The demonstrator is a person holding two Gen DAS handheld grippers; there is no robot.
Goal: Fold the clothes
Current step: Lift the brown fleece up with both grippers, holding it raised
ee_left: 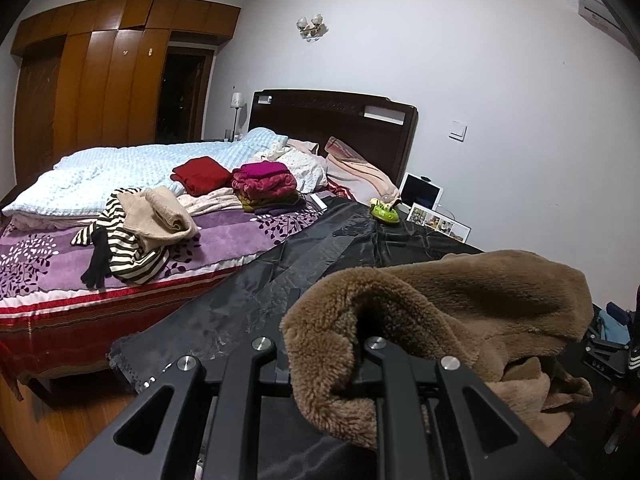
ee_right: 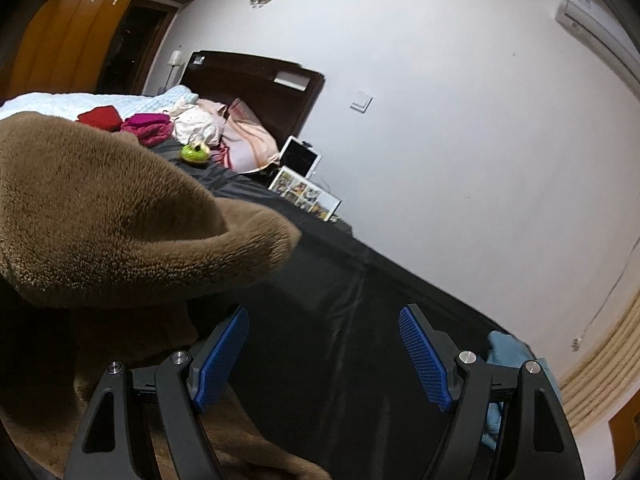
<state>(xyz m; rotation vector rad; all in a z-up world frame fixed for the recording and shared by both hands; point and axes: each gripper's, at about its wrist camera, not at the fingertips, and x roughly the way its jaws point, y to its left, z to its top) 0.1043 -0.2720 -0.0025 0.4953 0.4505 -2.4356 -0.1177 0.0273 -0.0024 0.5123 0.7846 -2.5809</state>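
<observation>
My left gripper (ee_left: pixel 324 364) is clamped on a thick edge of the brown fleece (ee_left: pixel 460 312), its fingertips buried in the pile so I can't see the pads themselves. The fleece hangs lifted from that pinch and drapes down in a heap onto the black sheet (ee_left: pixel 280 276) that covers the work surface beside the bed (ee_left: pixel 224 236). My right gripper (ee_right: pixel 324 356) holds nothing: its blue pads (ee_right: pixel 426 360) stand well apart over bare black sheet, with the fleece bulging just to its left.

As I read it, I'm in the opening step of this fold, one edge picked up and the garment not yet spread. The next move calls for my right fingers to find a matching edge or corner (hard to pick out, since the pile hides every seam) and close on it, so both hands can draw the fleece flat.

Around me: a green toy (ee_left: pixel 385 213) and a photo frame (ee_left: pixel 438 226) at the far end of the sheet, folded stacks (ee_left: pixel 264 186) and a striped top (ee_left: pixel 128 248) on the bed. None lies near the fleece, though the toy could get in the way if I spread far. Bulk is the real obstacle, I judge.
</observation>
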